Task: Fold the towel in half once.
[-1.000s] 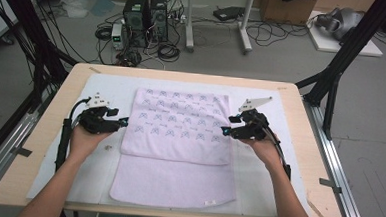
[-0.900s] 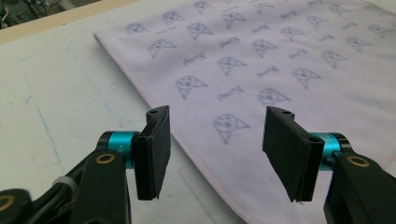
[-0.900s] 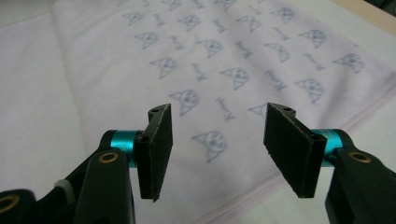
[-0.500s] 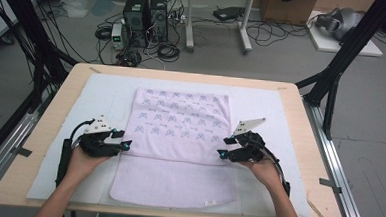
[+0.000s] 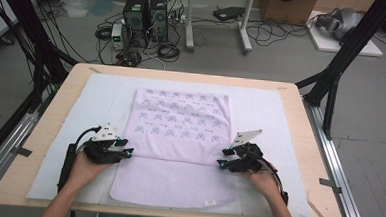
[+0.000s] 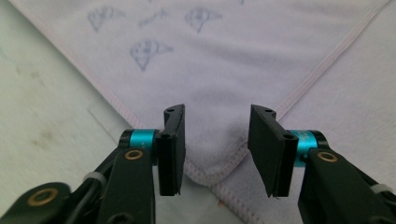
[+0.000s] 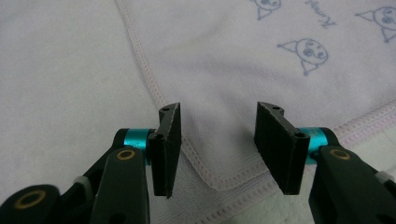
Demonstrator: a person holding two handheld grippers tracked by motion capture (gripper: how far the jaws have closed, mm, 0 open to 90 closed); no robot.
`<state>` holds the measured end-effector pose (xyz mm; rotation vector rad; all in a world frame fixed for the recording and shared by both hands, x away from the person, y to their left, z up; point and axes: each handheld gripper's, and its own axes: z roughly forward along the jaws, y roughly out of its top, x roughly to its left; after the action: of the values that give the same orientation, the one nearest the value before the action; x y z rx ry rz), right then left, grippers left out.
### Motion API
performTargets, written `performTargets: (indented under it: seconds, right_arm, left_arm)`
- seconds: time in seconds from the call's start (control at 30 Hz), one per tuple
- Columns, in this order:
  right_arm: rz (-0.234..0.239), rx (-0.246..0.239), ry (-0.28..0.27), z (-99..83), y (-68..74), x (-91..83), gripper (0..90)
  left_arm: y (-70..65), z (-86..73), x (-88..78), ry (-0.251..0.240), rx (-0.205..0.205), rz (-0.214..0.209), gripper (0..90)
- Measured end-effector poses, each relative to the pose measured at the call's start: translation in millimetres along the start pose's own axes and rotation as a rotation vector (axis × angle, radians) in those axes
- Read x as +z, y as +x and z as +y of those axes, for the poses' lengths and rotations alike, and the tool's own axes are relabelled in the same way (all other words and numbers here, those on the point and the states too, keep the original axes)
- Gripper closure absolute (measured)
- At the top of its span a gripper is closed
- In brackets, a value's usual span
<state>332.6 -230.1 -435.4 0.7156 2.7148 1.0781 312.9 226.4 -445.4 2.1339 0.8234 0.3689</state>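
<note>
A lilac towel (image 5: pixel 180 123) lies flat on the table, its printed half folded over a plain half (image 5: pixel 172 185) nearer me. My left gripper (image 5: pixel 127 152) sits at the printed layer's near left corner (image 6: pixel 212 175). That corner lies between its jaws (image 6: pixel 215 140), which have just been closing and stand apart from the cloth. My right gripper (image 5: pixel 223 158) is at the near right corner (image 7: pixel 224 179). Its jaws (image 7: pixel 217 140) straddle this corner the same way, have also been closing, and do not press on it.
A white mat (image 5: pixel 266 107) covers the wooden table (image 5: pixel 301 101) under the towel. Black frame poles (image 5: pixel 332 81) stand at the table's far corners. Computers and cables lie on the floor (image 5: pixel 146 16) beyond the far edge.
Both hands have come toward me along the towel's sides and lower, down to the folded layer's near corners. The gap between each pair of jaws has narrowed.
</note>
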Motion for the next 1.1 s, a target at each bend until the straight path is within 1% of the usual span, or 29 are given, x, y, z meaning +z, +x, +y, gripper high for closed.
performTargets:
  seconds: [0.03,0.07,0.1,0.2,0.23,0.27,0.3,0.37,0.4,0.5,0.53,0.67,0.7,0.77,0.8,0.87,0.93,1.0,1.03,1.07,1.1]
  right_arm:
    - [-0.004,-0.007,0.002,0.3,0.6,0.5,53.4]
    - [-0.005,-0.018,0.009,0.7,1.5,1.6,55.5]
    - [-0.002,-0.02,0.008,0.7,1.5,1.9,59.2]
    - [0.016,-0.024,0.006,1.4,1.7,1.7,72.0]
    - [0.023,-0.033,0.006,1.8,1.9,1.9,75.6]
    - [0.027,-0.035,0.007,2.2,2.0,2.0,79.2]
    - [0.03,-0.033,0.009,2.7,1.9,1.4,81.8]
    - [0.032,-0.027,-0.012,3.0,-1.0,-0.6,85.0]
    - [0.037,-0.018,-0.024,3.1,-2.3,-2.8,85.3]
    - [0.048,0.004,-0.072,3.0,-6.8,-10.5,85.8]
    - [0.045,0.007,-0.074,3.3,-7.0,-13.4,85.9]
    - [0.034,0.002,-0.118,8.6,-7.7,-28.5,85.9]
    - [0.033,-0.004,-0.129,10.7,-8.0,-32.9,85.9]
    - [0.029,-0.004,-0.153,15.1,-8.9,-43.4,85.9]
    - [0.025,-0.007,-0.164,17.4,-9.8,-48.5,85.9]
    - [0.026,-0.015,-0.174,22.0,-9.5,-56.8,85.9]
    - [0.027,-0.029,-0.178,24.7,-5.7,-62.9,85.9]
    - [0.028,-0.048,-0.181,24.8,0.3,-67.2,85.9]
    - [0.032,-0.053,-0.177,24.2,3.5,-68.7,85.9]
    - [0.041,-0.07,-0.177,21.7,8.4,-70.7,85.9]
    - [0.053,-0.072,-0.181,19.0,12.6,-71.8,85.9]
  left_arm:
    - [-0.7,-3.1,-0.2,-0.031,-0.006,0.002,59.9]
    - [-1.0,-3.8,-0.2,-0.038,-0.004,-0.003,64.5]
    - [-1.7,-3.7,-0.1,-0.038,-0.002,-0.01,68.3]
    - [-3.8,-1.5,0.5,-0.036,0.018,-0.012,78.7]
    - [-4.6,-1.0,0.3,-0.035,0.022,-0.002,82.3]
    - [-3.9,-0.5,0.0,-0.036,0.019,-0.005,84.9]
    - [-3.1,-0.3,-0.8,-0.04,0.012,-0.007,85.8]
    - [-2.1,0.3,-3.8,-0.048,0.009,-0.011,86.4]
    - [-2.2,0.9,-5.2,-0.058,0.003,-0.011,86.7]
    - [-2.2,6.6,-11.4,-0.078,0.003,-0.013,87.1]
    - [-2.3,9.7,-14.0,-0.084,0.006,-0.012,87.1]
    - [-2.6,24.6,-26.0,-0.122,0.012,-0.015,87.1]
    - [-2.7,28.1,-29.3,-0.135,0.003,-0.018,87.1]
    - [-3.0,35.1,-36.2,-0.15,0.004,-0.024,87.1]
    - [-3.5,38.4,-39.4,-0.156,0.012,-0.023,87.1]
    - [-5.6,42.4,-45.5,-0.174,0.012,-0.026,87.1]
    - [-8.9,42.7,-50.5,-0.184,0.024,-0.029,87.0]
    - [-13.0,39.6,-55.3,-0.187,0.027,-0.04,87.0]
    - [-17.5,36.3,-58.8,-0.184,0.034,-0.044,87.0]
    - [-21.3,33.4,-61.8,-0.179,0.046,-0.042,87.0]
    - [-25.5,30.3,-64.9,-0.177,0.051,-0.047,87.1]
